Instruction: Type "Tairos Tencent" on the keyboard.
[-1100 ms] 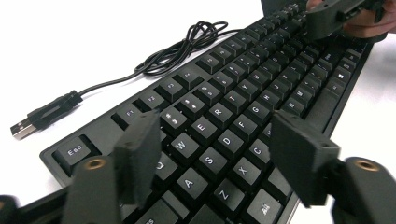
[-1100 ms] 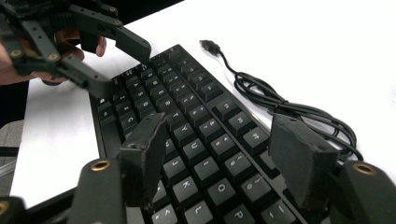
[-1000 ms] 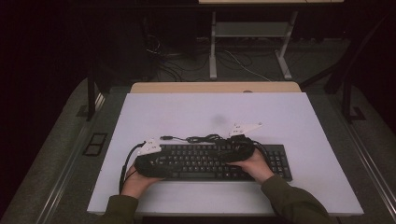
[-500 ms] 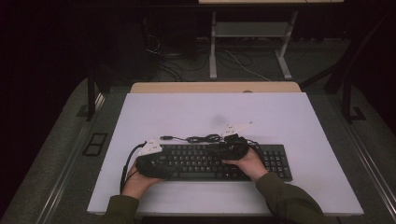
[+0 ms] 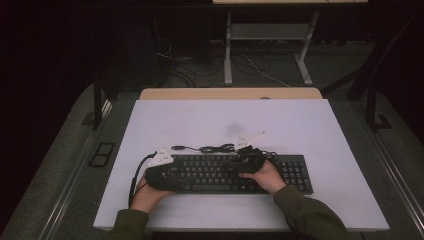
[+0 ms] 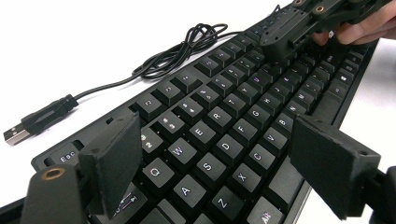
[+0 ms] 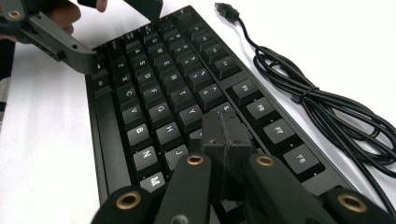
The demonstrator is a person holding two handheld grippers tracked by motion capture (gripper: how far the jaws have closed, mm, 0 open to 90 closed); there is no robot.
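Note:
A black keyboard [image 5: 292,172] lies along the near half of the white table [image 5: 200,120], its coiled USB cable [image 5: 216,148] just behind it. My left gripper [image 5: 161,175] is over the keyboard's left end. In the left gripper view it [image 6: 219,163] stands wide open, its jaws either side of the Q to X keys [image 6: 208,163], nothing between them. My right gripper [image 5: 246,159] is near the keyboard's middle. In the right gripper view it [image 7: 223,123] is shut with nothing in it, tips down at the keys by the J key [image 7: 177,154].
The cable's USB plug [image 6: 16,133] lies loose on the table behind the keyboard's left end. A wooden strip [image 5: 230,93] runs along the table's far edge. Bare white table lies beyond the cable and to the right of the keyboard.
My right gripper has slid left along the keyboard, from its right part toward the middle. The left gripper has stayed at the left end.

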